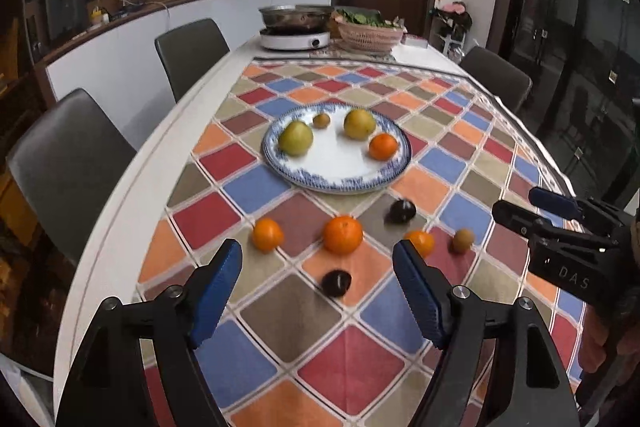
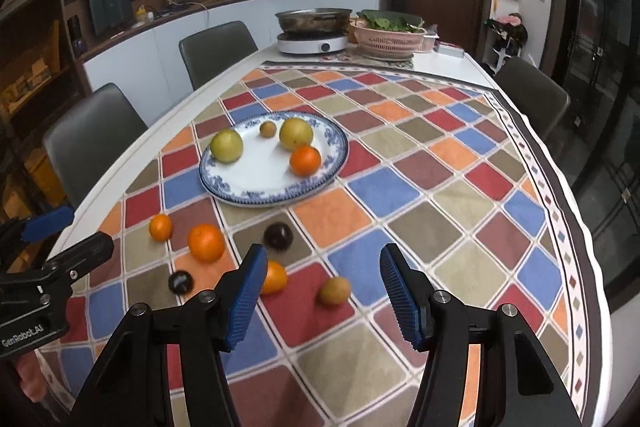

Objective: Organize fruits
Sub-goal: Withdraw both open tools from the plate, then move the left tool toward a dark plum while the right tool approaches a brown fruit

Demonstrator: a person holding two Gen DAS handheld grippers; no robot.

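Both sets of jaws spread wide, nothing held. Right gripper (image 2: pixel 323 291): kiwi (image 2: pixel 334 291) sits dead ahead between the fingers, roundish, so no axis to align; small orange (image 2: pixel 274 277) just off the left finger. Left gripper (image 1: pixel 318 291): plum (image 1: pixel 337 283) ahead between the fingers, big orange (image 1: pixel 343 234) beyond it. Plate (image 1: pixel 320 179) lies farther out, four fruits on it. My call: each hand takes what's between its fingers.

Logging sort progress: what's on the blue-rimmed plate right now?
On the plate: two yellow-green round fruits, one small brown fruit and one orange. The plate's near half is bare. Anything behind the fruits is hidden.
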